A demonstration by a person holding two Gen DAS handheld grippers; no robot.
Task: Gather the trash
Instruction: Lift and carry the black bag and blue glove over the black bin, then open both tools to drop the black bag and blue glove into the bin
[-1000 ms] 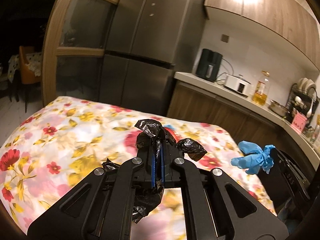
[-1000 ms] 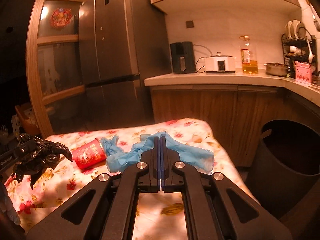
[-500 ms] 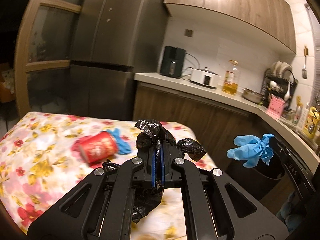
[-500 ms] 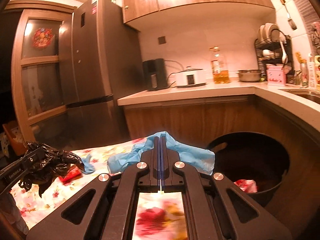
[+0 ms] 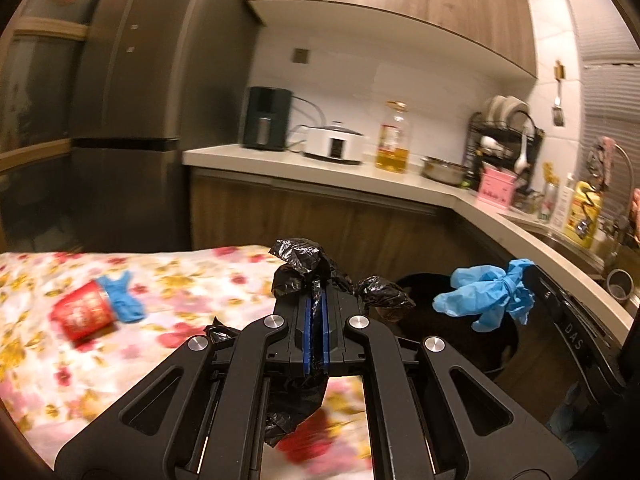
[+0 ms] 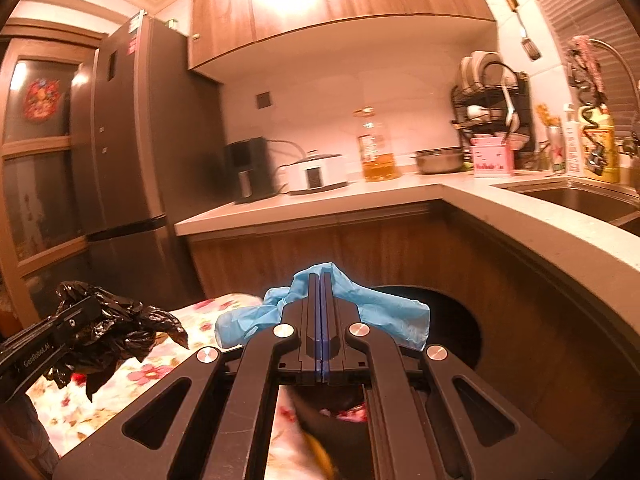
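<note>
Kitchen, floral worktop (image 5: 168, 280): left gripper (image 5: 316, 312) jaws clamp black bag (image 5: 304, 264), right gripper (image 6: 322, 320) jaws clamp blue glove (image 6: 384, 312) near bin (image 6: 460, 320); cup (image 5: 84, 314) & 2nd glove (image 5: 120, 296) left.

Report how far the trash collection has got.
Done: some red-and-white trash already lies in the round black bin. In hand: the left gripper clamps a crumpled black plastic bag; the right gripper clamps a blue disposable glove near the bin. Left: a red paper cup and a second blue glove on the floral tablecloth.
</note>
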